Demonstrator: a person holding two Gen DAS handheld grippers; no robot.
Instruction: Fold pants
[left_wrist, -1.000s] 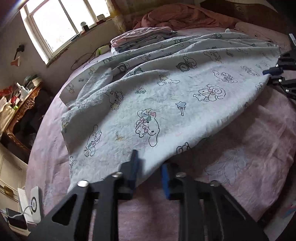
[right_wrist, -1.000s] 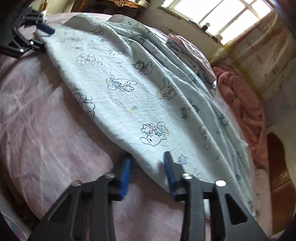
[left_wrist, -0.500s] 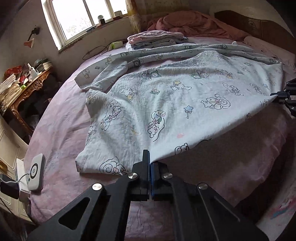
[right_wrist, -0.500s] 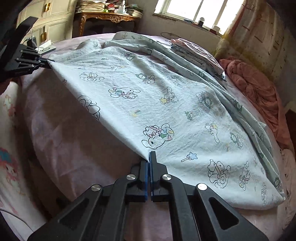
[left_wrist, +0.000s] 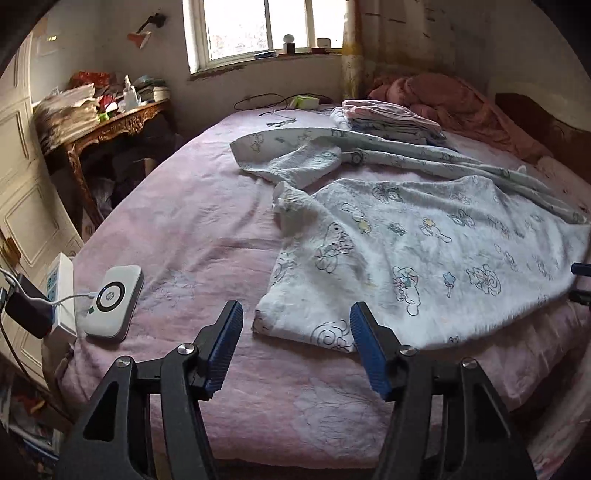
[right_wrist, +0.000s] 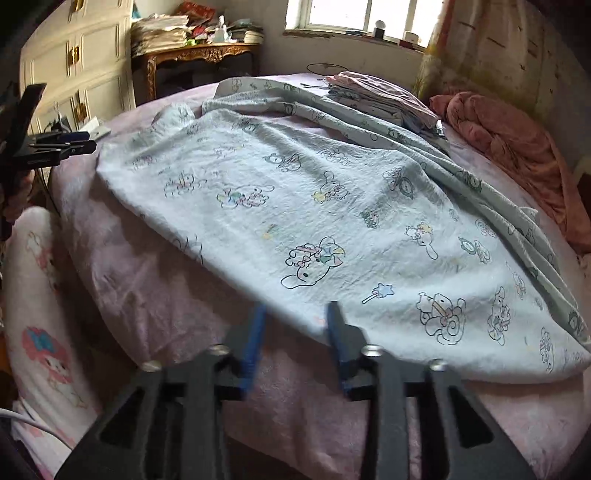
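Note:
The pale blue cartoon-print pants (left_wrist: 424, 251) lie spread on the pink bed (left_wrist: 192, 221), one leg trailing toward the window. They also show in the right wrist view (right_wrist: 314, 214). My left gripper (left_wrist: 295, 347) is open and empty, just before the pants' near corner. My right gripper (right_wrist: 295, 339) is open and empty, its blue pads at the pants' near edge. The left gripper shows at the left edge of the right wrist view (right_wrist: 62, 146). The right gripper's tip shows at the right edge of the left wrist view (left_wrist: 581, 280).
A white charger pad (left_wrist: 112, 301) and a power strip (left_wrist: 61, 291) lie at the bed's left edge. Folded clothes (left_wrist: 391, 120) and a pink blanket (left_wrist: 454, 99) lie at the back. A wooden table (left_wrist: 110, 125) with clutter stands left of the bed.
Both grippers were shut on the pants' edge half a second ago. They have opened and let go, and the pants now lie flat on the bed.

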